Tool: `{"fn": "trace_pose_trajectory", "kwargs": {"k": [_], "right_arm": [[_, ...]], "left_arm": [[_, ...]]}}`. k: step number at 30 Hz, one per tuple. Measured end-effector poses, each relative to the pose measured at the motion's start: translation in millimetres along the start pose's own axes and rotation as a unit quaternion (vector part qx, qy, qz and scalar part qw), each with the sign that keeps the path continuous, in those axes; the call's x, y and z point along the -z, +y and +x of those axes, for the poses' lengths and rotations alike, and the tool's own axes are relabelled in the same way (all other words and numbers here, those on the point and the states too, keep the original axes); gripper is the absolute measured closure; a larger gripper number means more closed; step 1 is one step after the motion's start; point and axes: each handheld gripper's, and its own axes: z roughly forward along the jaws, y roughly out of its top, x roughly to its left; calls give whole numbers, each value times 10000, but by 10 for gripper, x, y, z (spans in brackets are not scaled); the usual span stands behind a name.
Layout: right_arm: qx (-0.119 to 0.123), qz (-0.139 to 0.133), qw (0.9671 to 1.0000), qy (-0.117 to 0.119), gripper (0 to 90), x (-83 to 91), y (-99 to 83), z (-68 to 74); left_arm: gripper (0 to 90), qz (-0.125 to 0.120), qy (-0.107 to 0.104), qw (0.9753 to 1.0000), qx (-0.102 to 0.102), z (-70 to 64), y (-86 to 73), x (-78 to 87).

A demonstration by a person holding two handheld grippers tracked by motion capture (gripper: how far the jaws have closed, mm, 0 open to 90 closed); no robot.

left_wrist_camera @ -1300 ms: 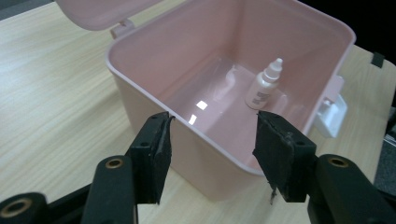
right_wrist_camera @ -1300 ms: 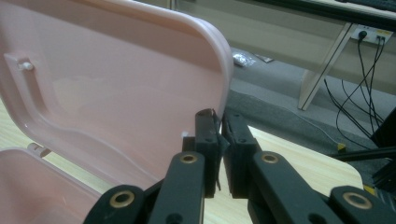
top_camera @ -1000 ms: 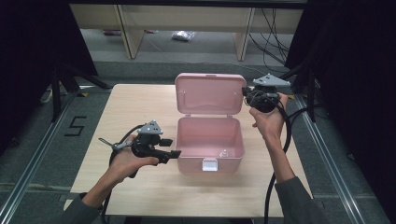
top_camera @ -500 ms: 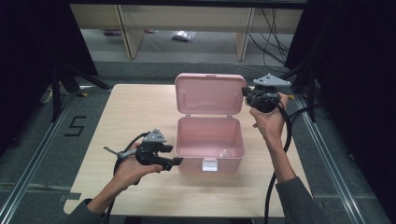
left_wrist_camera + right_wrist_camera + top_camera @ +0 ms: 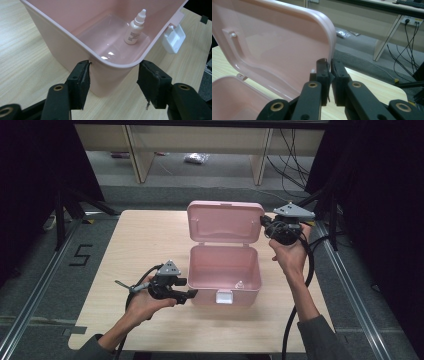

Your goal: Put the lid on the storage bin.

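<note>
The right gripper (image 5: 266, 226) had its fingers clenched on the raised lid (image 5: 225, 222) of a pink box (image 5: 224, 270); the left gripper (image 5: 113, 80) stood released around a corner. A dropper bottle (image 5: 135, 28) sat inside; closing seemingly remained.

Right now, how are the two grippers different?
The left gripper is open, its jaws either side of the pink box's near corner; the right gripper is shut beside the lid's edge. The left sits low by the box, the right higher up. Both are black.
</note>
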Motion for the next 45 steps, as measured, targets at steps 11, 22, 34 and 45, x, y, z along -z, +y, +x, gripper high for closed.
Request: {"fn": "trace_pose_trajectory", "kwargs": {"k": [11, 22, 34, 45], "right_arm": [[165, -107, 9998, -16, 900, 142, -21, 26], [-169, -51, 9998, -135, 680, 34, 59, -78], [-148, 158, 9998, -46, 841, -248, 146, -123], [-122, 24, 9999, -94, 845, -138, 103, -53]], "left_arm": [[450, 58, -21, 9999, -103, 13, -1, 13], [453, -12, -31, 10000, -30, 3, -8, 7], [454, -9, -45, 10000, -44, 7, -14, -2], [459, 53, -11, 9999, -133, 11, -16, 7]]}}
